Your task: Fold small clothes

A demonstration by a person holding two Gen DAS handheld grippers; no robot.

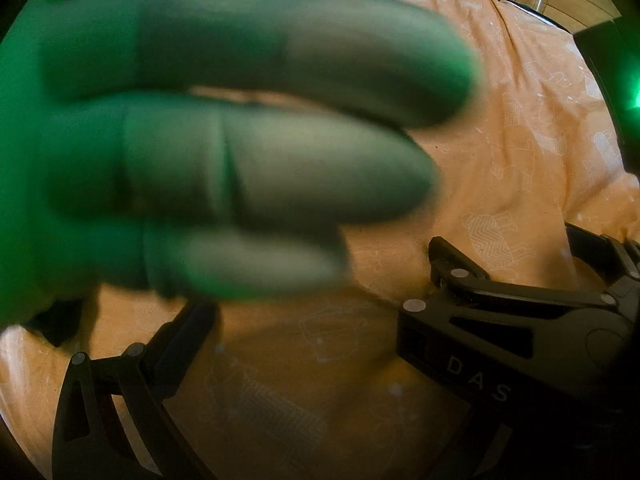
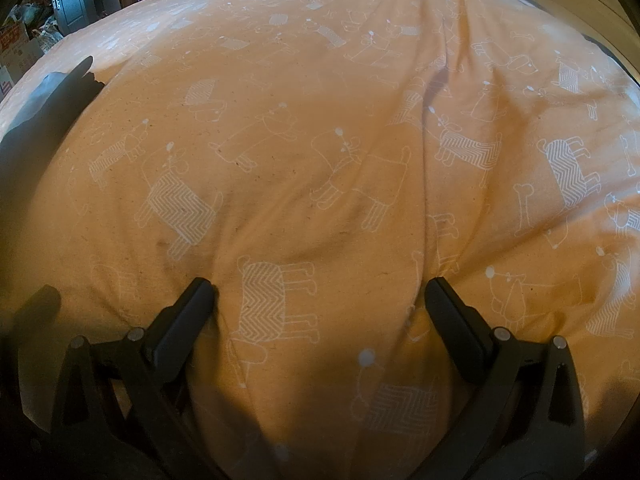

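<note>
1. No small garment plainly in view; the dark grey flat shape (image 2: pixel 48 92) at the far left of the right wrist view may be one, can't tell
2. It lies on the orange dog-print cotton bedsheet (image 2: pixel 320 120), well left of the right gripper (image 2: pixel 318 286), so prob. nearer the left gripper (image 1: pixel 316 292); long axis unclear
3. Both grippers' jaws apart, empty
4. Blurred green rubber-gloved hand (image 1: pixel 224 140) blocks most of the left view

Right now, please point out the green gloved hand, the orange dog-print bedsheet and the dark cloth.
Green gloved hand (image 1: pixel 224 136): left wrist view, middle finger.
Orange dog-print bedsheet (image 2: pixel 320 128): right wrist view, flat centre.
Dark cloth (image 2: pixel 44 120): right wrist view, its middle.
</note>
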